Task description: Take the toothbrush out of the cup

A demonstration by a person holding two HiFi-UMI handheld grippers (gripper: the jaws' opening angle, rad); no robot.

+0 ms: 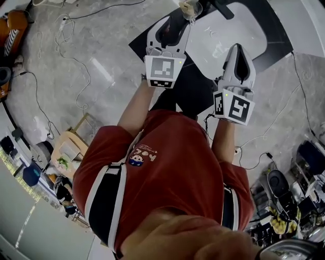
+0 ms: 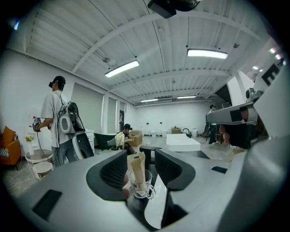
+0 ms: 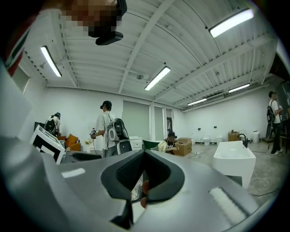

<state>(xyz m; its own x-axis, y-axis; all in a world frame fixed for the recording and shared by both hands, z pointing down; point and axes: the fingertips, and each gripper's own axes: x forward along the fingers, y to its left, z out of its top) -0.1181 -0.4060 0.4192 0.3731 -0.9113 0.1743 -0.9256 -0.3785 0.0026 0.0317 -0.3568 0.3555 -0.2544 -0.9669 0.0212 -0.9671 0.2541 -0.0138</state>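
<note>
A clear glass cup [image 2: 144,186] with a handle stands on a dark table with a white panel [image 1: 238,30]. A toothbrush in a tan paper sleeve [image 2: 137,168] stands upright in it. In the left gripper view my left gripper [image 2: 141,156] is open, and the cup sits in the gap just past its fingertips, with no pad touching it. From the head view the cup [image 1: 190,9] is at the top edge, right ahead of the left gripper [image 1: 176,20]. My right gripper [image 1: 237,50] hangs lower right of it, shut and empty [image 3: 144,156].
Cables [image 1: 66,51] trail across the grey floor at the left, and a wooden chair [image 1: 68,147] stands behind me. A white basin [image 3: 233,158] and several people are far off in the room. My own red shirt fills the lower head view.
</note>
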